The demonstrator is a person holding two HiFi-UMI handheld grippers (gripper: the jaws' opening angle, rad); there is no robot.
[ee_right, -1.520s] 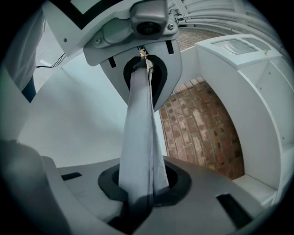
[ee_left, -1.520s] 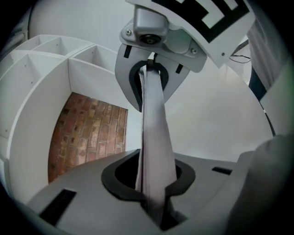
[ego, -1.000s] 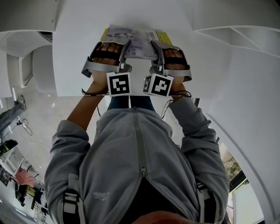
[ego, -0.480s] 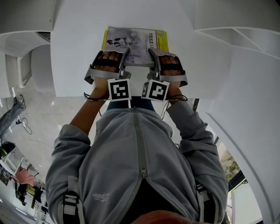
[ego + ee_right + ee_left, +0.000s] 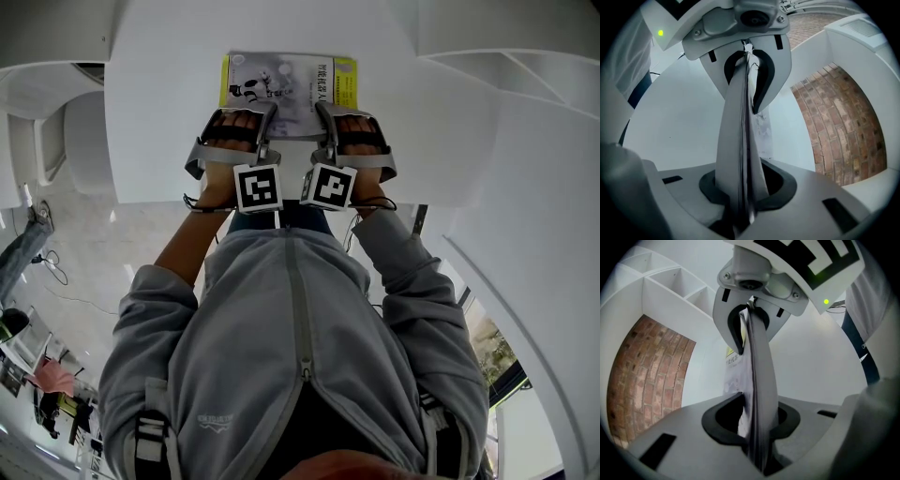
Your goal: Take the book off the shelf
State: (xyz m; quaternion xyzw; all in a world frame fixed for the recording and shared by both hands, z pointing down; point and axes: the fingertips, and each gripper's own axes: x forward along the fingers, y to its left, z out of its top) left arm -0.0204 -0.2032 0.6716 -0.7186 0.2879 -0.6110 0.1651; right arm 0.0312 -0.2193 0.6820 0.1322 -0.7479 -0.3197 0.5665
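White surroundings filled every view. A broad white top (image 5: pixel 169 141) was seen from the head view, with a pale floor (image 5: pixel 66 262) beyond its edge. Brick wall (image 5: pixel 647 376) and white shelf compartments (image 5: pixel 670 282) were shown only in the gripper views. A grey zipped jacket (image 5: pixel 291 347) was seen only from the head. Small print on its chest could not be read.

Over the white top the book (image 5: pixel 286 84) was seen cover-up, off the shelf. Whether it rested on the top could not be told. A pale cover picture and a yellow strip at each side were shown from the head, and the writing there was too small to be read. In the gripper views the book was seen edge-on, so only a yellow corner with unreadable print could be made out.

The book's near edge was pinched by the left gripper (image 5: pixel 270 117) and the right gripper (image 5: pixel 325 117). Both pairs of jaws were opening, with the book between them. Each gripper was caught head-on by the other's camera, with the book running into its slot.

A black-and-white marker cube (image 5: pixel 258 187) was carried on each gripper. A green light (image 5: pixel 826 301), hidden from the head view, was seen lit on each.
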